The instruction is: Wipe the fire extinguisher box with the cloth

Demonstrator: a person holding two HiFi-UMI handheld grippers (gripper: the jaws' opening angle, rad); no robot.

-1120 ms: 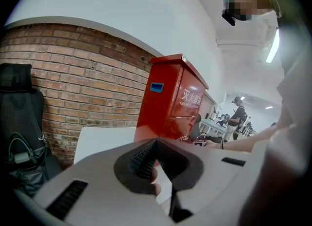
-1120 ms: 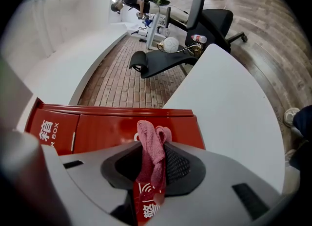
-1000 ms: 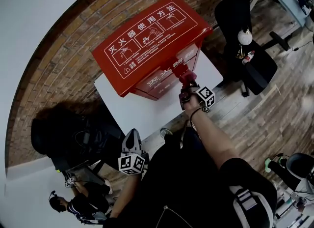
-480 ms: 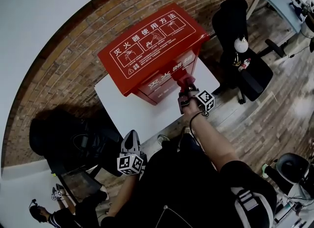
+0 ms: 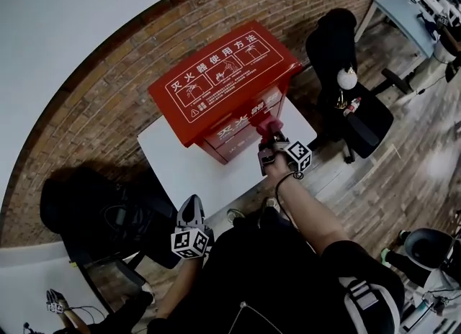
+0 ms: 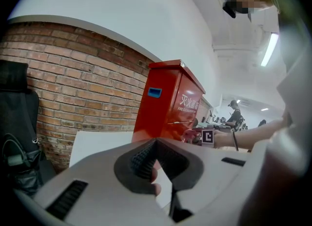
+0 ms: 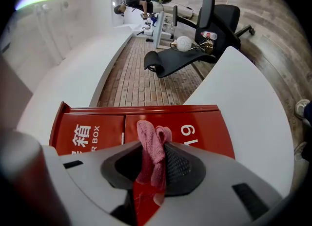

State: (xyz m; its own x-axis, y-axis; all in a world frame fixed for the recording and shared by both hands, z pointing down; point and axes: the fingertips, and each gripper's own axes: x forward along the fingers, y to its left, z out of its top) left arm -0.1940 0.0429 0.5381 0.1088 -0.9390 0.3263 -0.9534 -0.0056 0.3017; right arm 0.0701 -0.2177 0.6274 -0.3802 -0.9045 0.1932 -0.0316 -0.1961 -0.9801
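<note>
The red fire extinguisher box (image 5: 223, 84) stands on a white table (image 5: 184, 170) against the brick wall. Its lid carries white instruction panels. My right gripper (image 5: 268, 138) is at the box's front face, shut on a pink cloth (image 5: 269, 125). In the right gripper view the pink cloth (image 7: 150, 144) sticks up between the jaws, right before the red box's front (image 7: 92, 128). My left gripper (image 5: 191, 214) hangs low by my body, away from the box, jaws together with nothing in them. The left gripper view shows the box (image 6: 168, 101) from its side.
A black office chair (image 5: 349, 91) with a white round object (image 5: 347, 78) on it stands right of the table. Dark bags and a chair (image 5: 94, 210) lie to the left. The brick wall (image 5: 94, 102) runs behind, and a desk (image 5: 410, 8) stands far right on the wooden floor.
The right gripper with the cloth has stayed at the box's front, shifting only slightly. The left gripper has hardly moved. A person at the lower left has gone almost out of view.
</note>
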